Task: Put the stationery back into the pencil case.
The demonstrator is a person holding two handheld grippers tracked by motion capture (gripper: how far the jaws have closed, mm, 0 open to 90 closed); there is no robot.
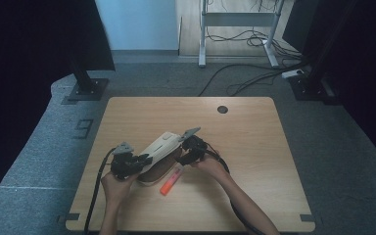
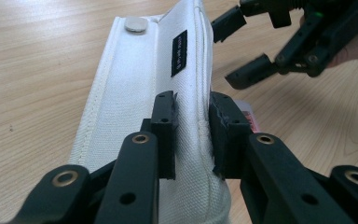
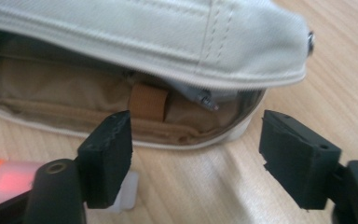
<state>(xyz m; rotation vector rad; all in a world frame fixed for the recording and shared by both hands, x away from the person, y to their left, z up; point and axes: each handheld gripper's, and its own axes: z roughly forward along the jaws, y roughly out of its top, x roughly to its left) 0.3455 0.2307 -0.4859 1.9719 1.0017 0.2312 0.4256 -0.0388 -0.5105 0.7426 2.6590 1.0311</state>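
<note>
While left gripper (image 2: 192, 135) jaws pinch white pouch (image 2: 135, 93) flap, right gripper (image 3: 196, 158) jaws wide, empty, beside orange marker (image 1: 171, 179).

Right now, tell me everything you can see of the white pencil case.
The pencil case is off-white woven fabric with stitched seams, a round snap button, a small black label and a zip around the edge. Its lid flap is lifted, showing a tan lining with a brown elastic loop. It lies slantwise near the table's front edge. The left gripper pinches the flap's edge; the right gripper is open before the mouth. An orange highlighter lies beside it.
</note>
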